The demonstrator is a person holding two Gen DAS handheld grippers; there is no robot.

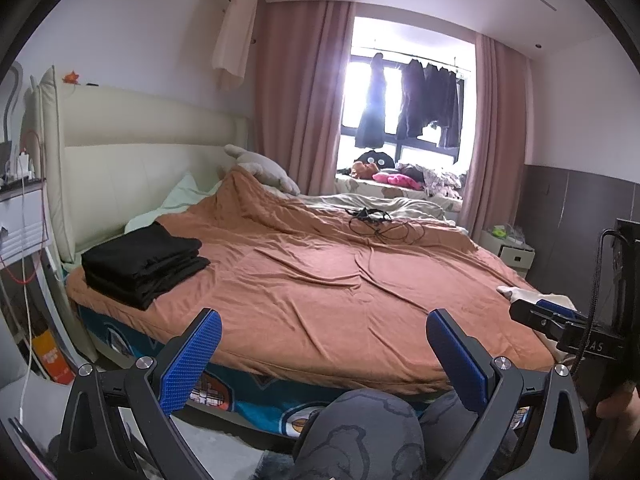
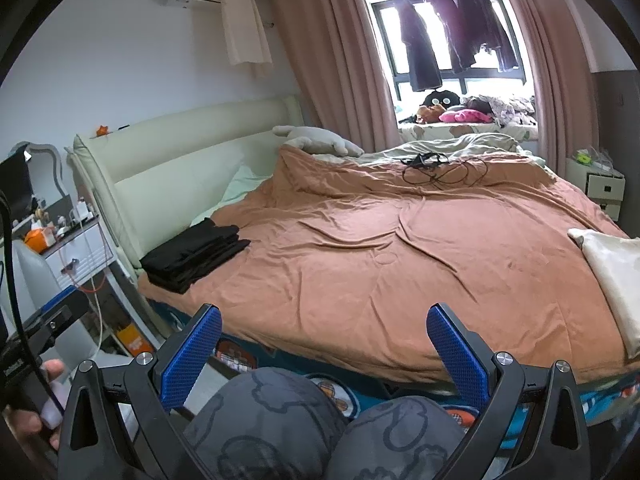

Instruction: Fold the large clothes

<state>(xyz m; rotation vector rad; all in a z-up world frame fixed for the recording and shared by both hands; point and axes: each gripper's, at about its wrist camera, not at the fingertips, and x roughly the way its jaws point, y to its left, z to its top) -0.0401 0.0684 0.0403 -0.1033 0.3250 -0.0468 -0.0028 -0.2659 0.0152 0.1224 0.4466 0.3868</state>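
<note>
Black folded cloth, a neat stacked pile point(image 1: 144, 266), lies at the left of both frames on the rust-orange bedspread point(image 1: 320, 280), its long axis running toward the cream headboard. At lower centre, the left gripper point(image 1: 323, 354) and right gripper point(image 2: 324, 350) gape wide and empty. Judging by this, the left one is nearer the pile.

The orange-brown blanket point(image 2: 400, 264) is a soft matt cloth with many small wrinkles, and the folded black clothes point(image 2: 196, 254) on it near the headboard point(image 2: 168, 172) are a dull, smooth fabric, while the headboard itself looks like cream padded leather with a slight shine. The left gripper point(image 1: 324, 356) and the right gripper point(image 2: 324, 354) have matt black plastic arms, blue pads point(image 2: 192, 356) with a rough dotted texture, and shiny metal screws.
</note>
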